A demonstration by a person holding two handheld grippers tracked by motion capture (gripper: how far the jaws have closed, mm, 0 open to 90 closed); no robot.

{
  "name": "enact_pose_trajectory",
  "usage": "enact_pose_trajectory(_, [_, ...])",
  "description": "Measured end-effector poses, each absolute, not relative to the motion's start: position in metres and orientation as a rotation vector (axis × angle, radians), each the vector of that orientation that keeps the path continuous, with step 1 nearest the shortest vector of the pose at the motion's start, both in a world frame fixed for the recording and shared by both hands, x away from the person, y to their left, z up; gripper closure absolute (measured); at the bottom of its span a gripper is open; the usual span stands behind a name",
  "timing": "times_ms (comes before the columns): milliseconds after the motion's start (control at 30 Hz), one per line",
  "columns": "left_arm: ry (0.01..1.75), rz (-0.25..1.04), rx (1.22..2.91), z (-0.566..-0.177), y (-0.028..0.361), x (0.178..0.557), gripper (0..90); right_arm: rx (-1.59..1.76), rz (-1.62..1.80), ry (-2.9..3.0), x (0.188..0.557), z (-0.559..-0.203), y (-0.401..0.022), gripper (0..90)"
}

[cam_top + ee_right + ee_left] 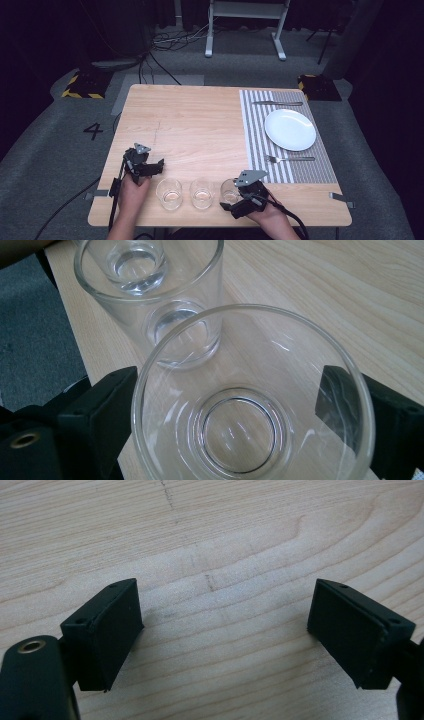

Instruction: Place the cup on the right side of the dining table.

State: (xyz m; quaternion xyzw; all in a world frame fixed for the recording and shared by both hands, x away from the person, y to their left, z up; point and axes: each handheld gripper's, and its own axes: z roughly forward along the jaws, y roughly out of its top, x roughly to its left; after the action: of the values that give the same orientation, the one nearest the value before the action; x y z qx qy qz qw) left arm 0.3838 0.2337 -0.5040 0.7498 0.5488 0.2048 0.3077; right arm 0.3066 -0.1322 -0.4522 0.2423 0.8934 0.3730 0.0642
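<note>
High view: floor number "4" (93, 131) beyond left tool (150, 167).

A clear, empty glass (250, 405) stands upright at the table's near edge, rightmost of three.

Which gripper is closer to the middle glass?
Right. The right gripper straddles the next glass, beside the middle glass. The left gripper hovers over bare table, beyond the far glass.

Clear glossy glass (250, 405), matt black fingers (100, 415) — pale smooth wood table (200, 125)
</note>
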Motion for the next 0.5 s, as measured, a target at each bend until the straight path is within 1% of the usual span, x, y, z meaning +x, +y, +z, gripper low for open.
enact_pose_trajectory(133, [1.451, 0.542, 1.983, -0.504, 0.2337, 0.3838, 14.5, 0.727, 1.1, 2.696, 0.3076, -0.4522, -0.1326, 17.5])
enact_pose_trajectory(500, [1.451, 0.542, 1.983, -0.504, 0.2337, 0.3838, 14.5, 0.748, 1.082, 2.698, 0.3077, -0.4498, -0.1332, 18.4])
